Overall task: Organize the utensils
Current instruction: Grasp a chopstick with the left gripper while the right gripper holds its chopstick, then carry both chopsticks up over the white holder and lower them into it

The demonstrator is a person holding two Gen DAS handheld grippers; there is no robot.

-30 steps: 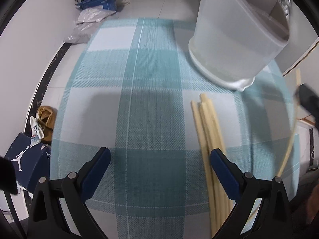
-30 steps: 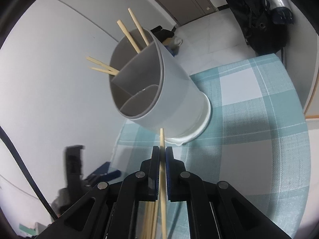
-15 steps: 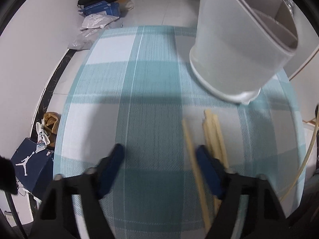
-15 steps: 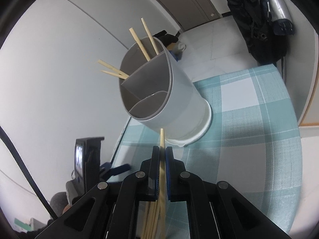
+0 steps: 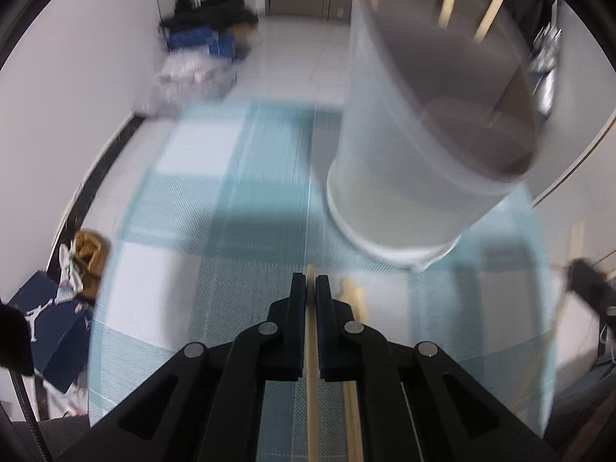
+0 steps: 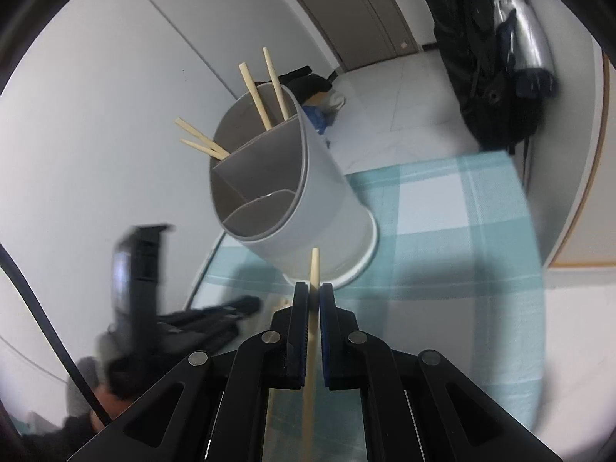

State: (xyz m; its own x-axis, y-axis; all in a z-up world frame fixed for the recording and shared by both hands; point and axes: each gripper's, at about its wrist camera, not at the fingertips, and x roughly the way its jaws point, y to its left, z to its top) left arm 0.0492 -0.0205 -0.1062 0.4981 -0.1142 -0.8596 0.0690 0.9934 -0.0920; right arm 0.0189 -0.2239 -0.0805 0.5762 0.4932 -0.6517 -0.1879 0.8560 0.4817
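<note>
A white utensil holder [image 5: 427, 154] with grey dividers stands on the teal checked tablecloth [image 5: 215, 200]; it also shows in the right wrist view [image 6: 292, 200], with several wooden chopsticks [image 6: 265, 92] in its back compartment. My left gripper [image 5: 311, 288] is shut on one chopstick [image 5: 311, 354] in front of the holder's base. More chopsticks [image 5: 352, 308] lie on the cloth just to its right. My right gripper [image 6: 315, 296] is shut on another chopstick [image 6: 314, 269], raised and pointing at the holder.
The table edge curves along the left and right of the cloth. On the floor are a blue shoe box [image 5: 54, 323], clothes and bags [image 5: 200, 57]. A black backpack [image 6: 496, 69] hangs at the right. The left gripper [image 6: 181, 319] shows at the right wrist view's lower left.
My left gripper has closed on a chopstick from the cloth and moved closer to the holder. My right gripper has kept its chopstick and risen slightly.
</note>
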